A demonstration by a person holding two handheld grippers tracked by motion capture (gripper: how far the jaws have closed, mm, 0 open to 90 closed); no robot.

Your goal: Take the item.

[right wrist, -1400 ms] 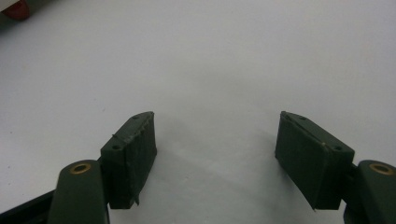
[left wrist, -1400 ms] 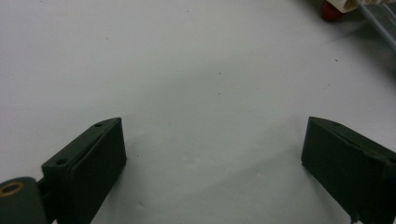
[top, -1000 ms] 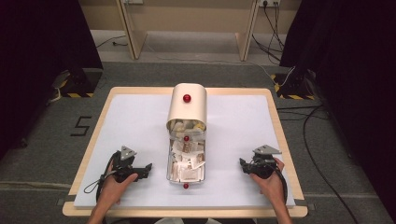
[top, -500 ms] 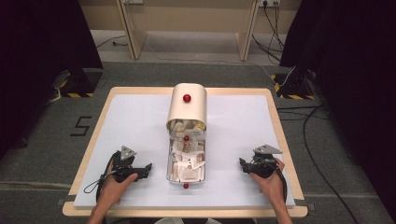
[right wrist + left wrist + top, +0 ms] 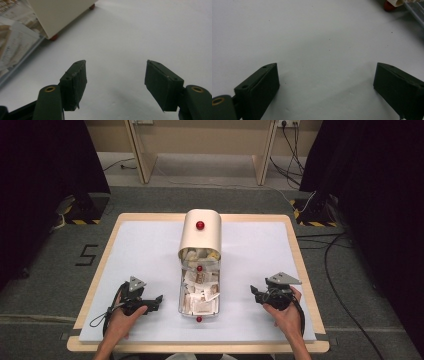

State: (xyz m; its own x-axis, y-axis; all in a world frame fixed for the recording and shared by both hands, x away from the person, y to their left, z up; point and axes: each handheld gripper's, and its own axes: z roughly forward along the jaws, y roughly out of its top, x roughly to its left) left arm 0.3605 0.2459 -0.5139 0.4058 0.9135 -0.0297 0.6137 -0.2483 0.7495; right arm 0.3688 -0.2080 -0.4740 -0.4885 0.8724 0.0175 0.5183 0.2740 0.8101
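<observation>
A cream box (image 5: 200,234) with a rounded top and a red knob (image 5: 200,225) stands mid-table. A clear tray (image 5: 183,290) slides out of it toward me, full of paper packets (image 5: 200,287), with a red knob (image 5: 199,319) at its near end. My left gripper (image 5: 158,300) rests on the white mat left of the tray, open, jaws pointing at it. My right gripper (image 5: 254,293) rests to the tray's right, open and empty. The left gripper (image 5: 326,67) has bare mat between its jaws. The right gripper (image 5: 115,63) sees the box (image 5: 60,12) and packets (image 5: 15,42).
The white mat (image 5: 260,255) covers a wooden table (image 5: 295,245). Black cables trail from both grippers. Dark curtains, floor cables and a wooden frame lie beyond the table. One red foot (image 5: 53,37) of the box shows under its corner.
</observation>
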